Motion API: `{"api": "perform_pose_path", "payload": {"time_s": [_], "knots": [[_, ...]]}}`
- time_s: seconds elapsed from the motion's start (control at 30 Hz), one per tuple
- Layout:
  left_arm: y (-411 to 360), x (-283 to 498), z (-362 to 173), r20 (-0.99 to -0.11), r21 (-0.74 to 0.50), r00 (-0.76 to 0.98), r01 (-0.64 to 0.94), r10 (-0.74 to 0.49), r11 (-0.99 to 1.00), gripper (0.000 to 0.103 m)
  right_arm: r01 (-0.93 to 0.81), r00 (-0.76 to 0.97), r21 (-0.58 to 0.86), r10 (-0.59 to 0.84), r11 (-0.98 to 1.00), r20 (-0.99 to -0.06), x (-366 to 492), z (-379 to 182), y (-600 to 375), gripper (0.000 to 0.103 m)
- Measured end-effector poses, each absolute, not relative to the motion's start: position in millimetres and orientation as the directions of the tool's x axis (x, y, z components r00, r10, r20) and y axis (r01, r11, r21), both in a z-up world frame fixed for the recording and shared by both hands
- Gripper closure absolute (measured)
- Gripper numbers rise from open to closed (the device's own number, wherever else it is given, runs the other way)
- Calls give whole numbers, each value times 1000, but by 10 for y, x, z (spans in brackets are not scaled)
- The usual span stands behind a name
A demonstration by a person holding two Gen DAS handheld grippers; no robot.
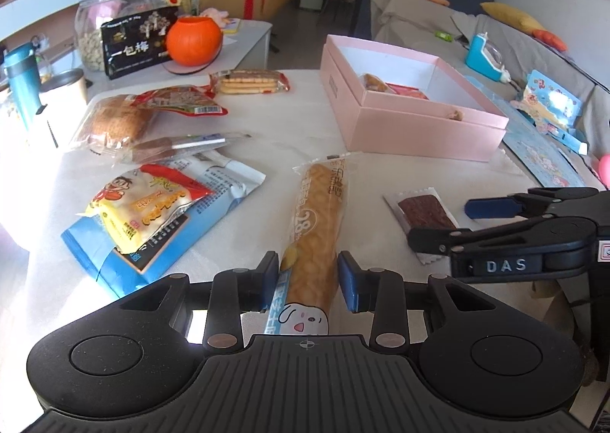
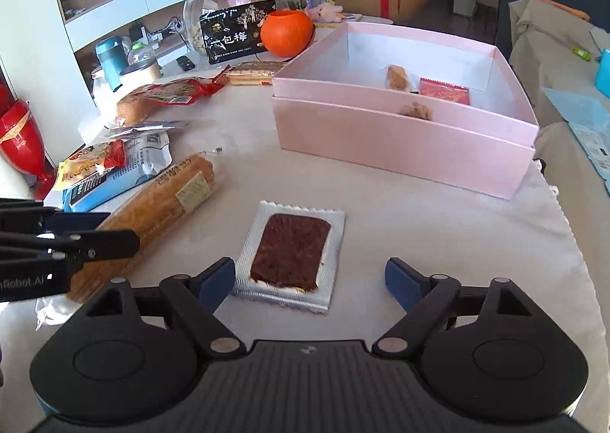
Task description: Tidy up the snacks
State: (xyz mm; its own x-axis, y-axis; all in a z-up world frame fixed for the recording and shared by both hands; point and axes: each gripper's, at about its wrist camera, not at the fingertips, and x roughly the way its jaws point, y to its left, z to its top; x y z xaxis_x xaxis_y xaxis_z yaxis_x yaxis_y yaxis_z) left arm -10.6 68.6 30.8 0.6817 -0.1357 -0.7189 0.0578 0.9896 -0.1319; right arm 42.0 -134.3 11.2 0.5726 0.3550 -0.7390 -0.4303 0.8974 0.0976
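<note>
A long bread stick in a clear wrapper (image 1: 316,227) lies on the white table; my left gripper (image 1: 308,282) straddles its near end, jaws close on both sides, the right one with a small gap. The bread also shows in the right wrist view (image 2: 160,211). A flat brown jerky packet (image 2: 291,250) lies between the wide-open jaws of my right gripper (image 2: 310,280); it also shows in the left wrist view (image 1: 421,213). The open pink box (image 2: 404,143) behind holds three small snacks.
Snack bags (image 1: 152,211), a bread pack (image 1: 114,124) and wrapped biscuits (image 1: 249,82) lie at the table's left. An orange pumpkin pot (image 2: 288,32), black packet (image 2: 238,32) and glass jar (image 2: 213,9) stand behind. A blue paper mat (image 1: 541,154) lies right.
</note>
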Motion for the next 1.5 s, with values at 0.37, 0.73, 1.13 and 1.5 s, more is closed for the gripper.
{"api": "perform_pose_path", "payload": {"time_s": [0.37,0.73,1.13,1.5], "knots": [[655,260,289,-809,-182,537,158,-239,970,67,-513,519,37,345,857,-782,370,264,-1458,56],[436,458,1430,-512,-201,776,307,-367,930,69,-382,716,98,362,919,-597,608,1294,-2297,57],[409,1662,1654,-436,-360,811,240,-389,902,65,-272,788,65,261,960,-557,1673,1784,-2184,34],[1282,400,506,-510,-273,859,-114,-44,955,65,-331,668,85,296,940,-682,1734,1056,-1768,34]]}}
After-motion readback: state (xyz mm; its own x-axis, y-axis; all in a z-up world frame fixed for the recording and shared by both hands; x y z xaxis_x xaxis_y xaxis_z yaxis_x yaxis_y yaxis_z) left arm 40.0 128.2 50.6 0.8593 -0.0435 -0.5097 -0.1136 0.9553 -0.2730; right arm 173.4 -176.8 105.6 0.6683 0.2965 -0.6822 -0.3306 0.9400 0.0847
